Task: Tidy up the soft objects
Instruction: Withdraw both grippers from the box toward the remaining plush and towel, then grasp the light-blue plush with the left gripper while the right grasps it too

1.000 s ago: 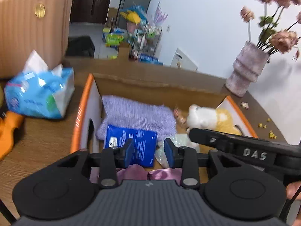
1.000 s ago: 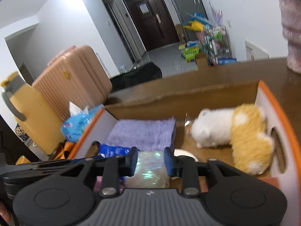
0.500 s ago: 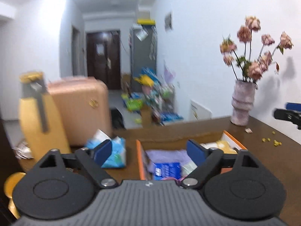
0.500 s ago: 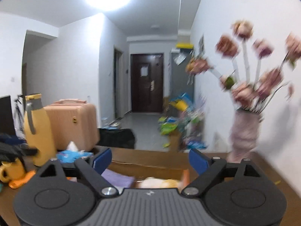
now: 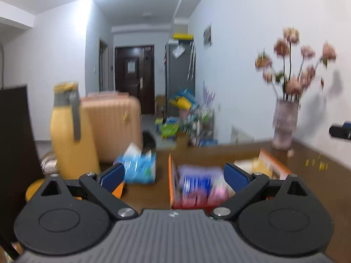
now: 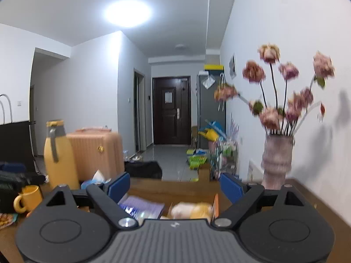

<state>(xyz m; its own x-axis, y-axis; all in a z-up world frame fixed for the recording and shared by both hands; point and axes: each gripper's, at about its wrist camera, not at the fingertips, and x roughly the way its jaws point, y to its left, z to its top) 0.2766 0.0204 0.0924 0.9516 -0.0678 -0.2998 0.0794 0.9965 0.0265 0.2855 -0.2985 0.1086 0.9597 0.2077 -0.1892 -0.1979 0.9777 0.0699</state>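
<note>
An orange-edged cardboard box (image 5: 170, 179) stands on the brown table. Inside lie a folded purple cloth (image 5: 197, 169), a blue pack (image 5: 195, 185), something pink (image 5: 219, 194) and a white-and-yellow plush toy (image 5: 252, 164). My left gripper (image 5: 174, 174) hangs back from the box and above it, its jaws opening wide with nothing between them. My right gripper (image 6: 175, 185) is open and empty too, above the near side of the box (image 6: 216, 206). Below it I see the purple cloth (image 6: 142, 206) and the plush toy (image 6: 193, 210). Both views are blurred.
Left of the box lies a blue tissue pack (image 5: 138, 168). A yellow thermos (image 5: 70, 135), a yellow mug (image 6: 28, 198) and a black bag (image 5: 13, 153) crowd the table's left. A vase of flowers (image 6: 276, 160) stands back right. A peach suitcase (image 5: 114, 127) is beyond the table.
Both grippers have pulled back and up out of the box and gone from nearly shut to wide open. The views now tilt up toward the room.
</note>
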